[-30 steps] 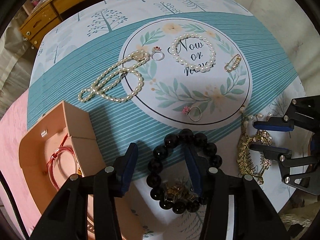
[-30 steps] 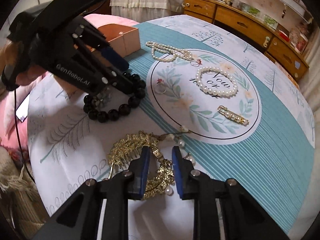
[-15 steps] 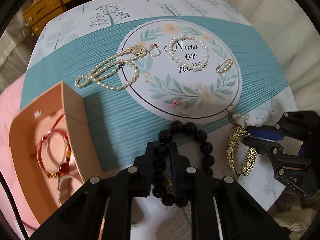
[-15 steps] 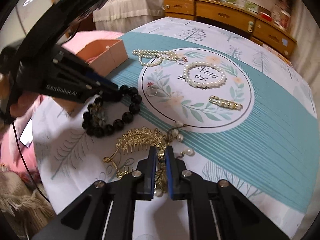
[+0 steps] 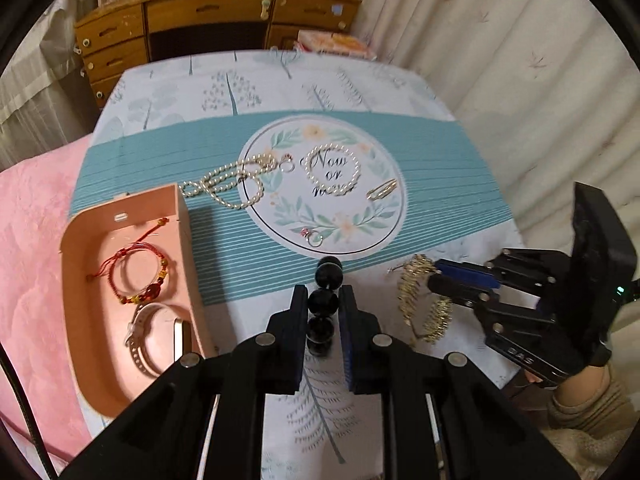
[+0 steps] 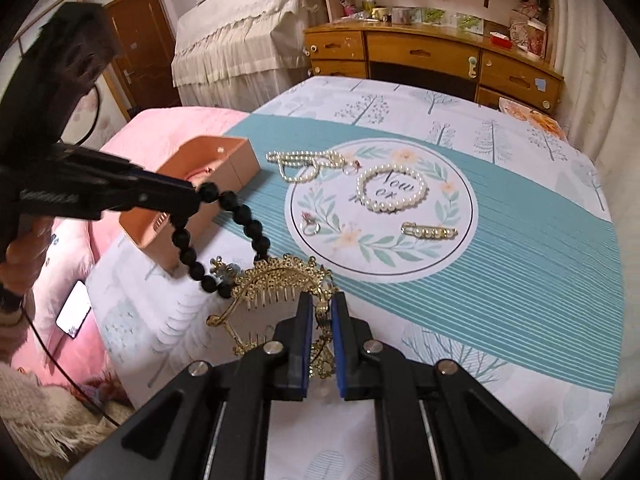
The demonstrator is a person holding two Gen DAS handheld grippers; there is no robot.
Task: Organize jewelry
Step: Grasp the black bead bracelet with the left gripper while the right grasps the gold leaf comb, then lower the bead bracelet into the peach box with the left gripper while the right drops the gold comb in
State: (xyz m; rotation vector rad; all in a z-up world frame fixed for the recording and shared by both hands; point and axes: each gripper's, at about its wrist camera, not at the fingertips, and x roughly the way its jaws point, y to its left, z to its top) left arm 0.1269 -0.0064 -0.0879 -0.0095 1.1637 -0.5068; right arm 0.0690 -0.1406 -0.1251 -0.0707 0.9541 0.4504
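Left gripper (image 5: 323, 312) squeezes the black bead bracelet (image 6: 224, 228), which hangs at middle left. Right gripper (image 6: 321, 320) pinches the gold hair comb (image 6: 276, 280), low in the middle. Beads touch the comb and could snag. The pink box (image 5: 120, 280) waits on the left.

Warm, soft indoor light falls evenly on the patterned bedspread (image 5: 280, 92). The peach box (image 5: 132, 280) casts a faint shadow on the side toward the round print. Straight lines bow near the black circular fisheye border. Slight motion blur softens fine detail.
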